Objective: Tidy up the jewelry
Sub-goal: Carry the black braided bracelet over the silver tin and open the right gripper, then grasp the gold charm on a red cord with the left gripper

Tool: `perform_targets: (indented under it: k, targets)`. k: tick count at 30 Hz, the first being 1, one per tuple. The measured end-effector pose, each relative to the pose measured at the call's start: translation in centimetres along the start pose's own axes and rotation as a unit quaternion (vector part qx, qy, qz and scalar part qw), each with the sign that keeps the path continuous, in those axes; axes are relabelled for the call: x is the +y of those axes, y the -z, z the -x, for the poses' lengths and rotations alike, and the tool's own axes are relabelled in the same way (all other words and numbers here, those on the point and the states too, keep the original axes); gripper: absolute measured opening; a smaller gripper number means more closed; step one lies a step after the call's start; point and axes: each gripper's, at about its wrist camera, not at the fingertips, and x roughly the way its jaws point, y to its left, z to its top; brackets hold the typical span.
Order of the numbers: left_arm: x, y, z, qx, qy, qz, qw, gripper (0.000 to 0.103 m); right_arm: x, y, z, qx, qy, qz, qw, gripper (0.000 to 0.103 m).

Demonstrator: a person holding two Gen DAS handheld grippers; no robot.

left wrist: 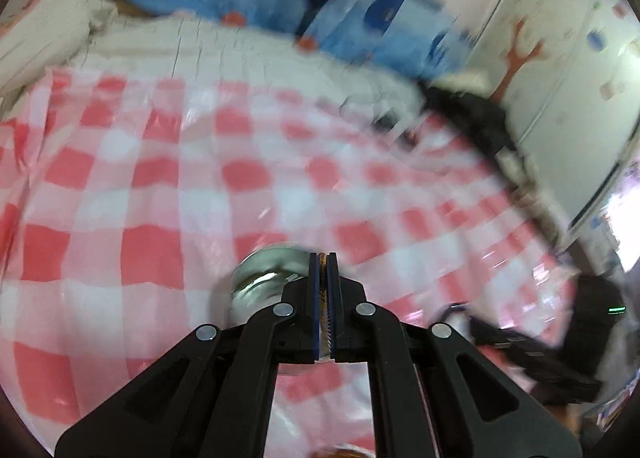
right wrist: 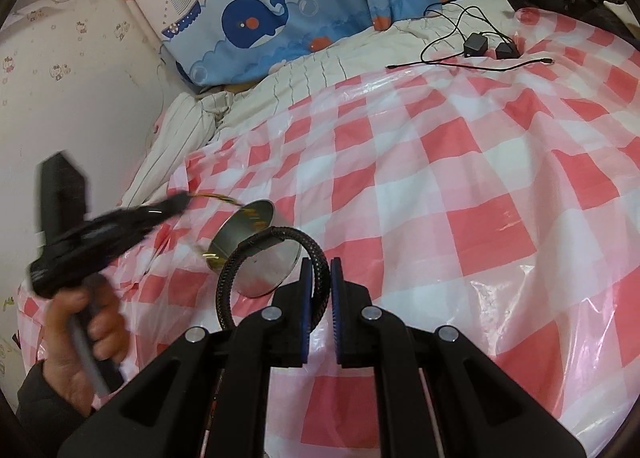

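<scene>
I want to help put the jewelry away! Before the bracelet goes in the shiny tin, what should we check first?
1. Black braided bracelet held by the right gripper: ok, its cord runs between the blue pads.
2. Round metal tin ready to receive it: not ok, it looks tipped on the checked sheet, and which way its opening faces is unclear.
3. Left gripper clear of the tin: not ok, it is beside the rim, blurred.
4. Thin gold chain safely in the left gripper: ok, it trails from the tip toward the tin.
5. Is the chain's end inside the tin: cannot tell.
</scene>
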Motion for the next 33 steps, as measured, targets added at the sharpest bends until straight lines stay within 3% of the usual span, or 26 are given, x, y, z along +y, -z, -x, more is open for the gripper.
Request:
perform_targets:
  k: [4, 6, 8, 10, 16, 19, 20, 21, 22, 26, 28, 33]
  targets:
    - [0.6, 0.3, -2.1, 0.033, -0.065, -0.025, 0.9970, 0.003, 0.6, -0.4, -0.3, 0.000, -0.001, 0.008, 1.000, 0.010]
    - [1.0, 0.4, -0.9, 0.022, -0.059, -0.021, 0.9978, 0.005, 1.2, -1.0, -0.6, -0.003, -0.001, 0.019, 1.000, 0.010]
    - [1.4, 0.6, 1.4, 0.002, -0.060, -0.016, 0.9980, 0.016, 2.0, -1.9, -1.3, -0.002, -0.004, 0.031, 1.000, 0.010]
    - [1.8, 1.5, 4.2, -0.018, -0.063, -0.013, 0.9978, 0.037, 3.3, -2.9, -2.4, -0.002, -0.009, 0.049, 0.999, 0.010]
    - [2.2, 6.7, 10.8, -0.044, -0.087, -0.004, 0.9952, 0.060, 7.2, -5.0, -7.0, 0.014, -0.013, 0.089, 0.996, 0.010]
    - [2.8, 9.4, 11.8, -0.054, -0.094, 0.024, 0.9938, 0.065, 8.2, -4.9, -9.5, 0.039, 0.000, 0.106, 0.994, 0.011]
    - [3.0, 9.8, 11.7, -0.054, -0.092, 0.032, 0.9938, 0.066, 8.2, -4.7, -10.3, 0.048, 0.008, 0.108, 0.993, 0.013]
    - [3.1, 10.2, 11.5, -0.050, -0.087, 0.039, 0.9942, 0.067, 8.1, -4.6, -10.5, 0.052, 0.010, 0.107, 0.993, 0.026]
    - [3.2, 10.6, 11.0, -0.039, -0.081, 0.038, 0.9952, 0.067, 7.9, -4.5, -10.4, 0.051, 0.013, 0.107, 0.993, 0.032]
    - [2.4, 11.1, 9.8, -0.014, -0.082, 0.003, 0.9965, 0.067, 7.0, -3.2, -5.5, 0.027, 0.017, 0.122, 0.992, 0.034]
    - [1.9, 11.3, 9.6, -0.004, -0.070, -0.008, 0.9975, 0.067, 5.2, -1.5, -1.8, 0.007, 0.027, 0.118, 0.993, 0.046]
    - [0.4, 11.7, 8.7, 0.016, -0.076, -0.044, 0.9960, 0.067, -0.1, 3.8, 1.7, 0.091, -0.007, 0.051, 0.994, 0.046]
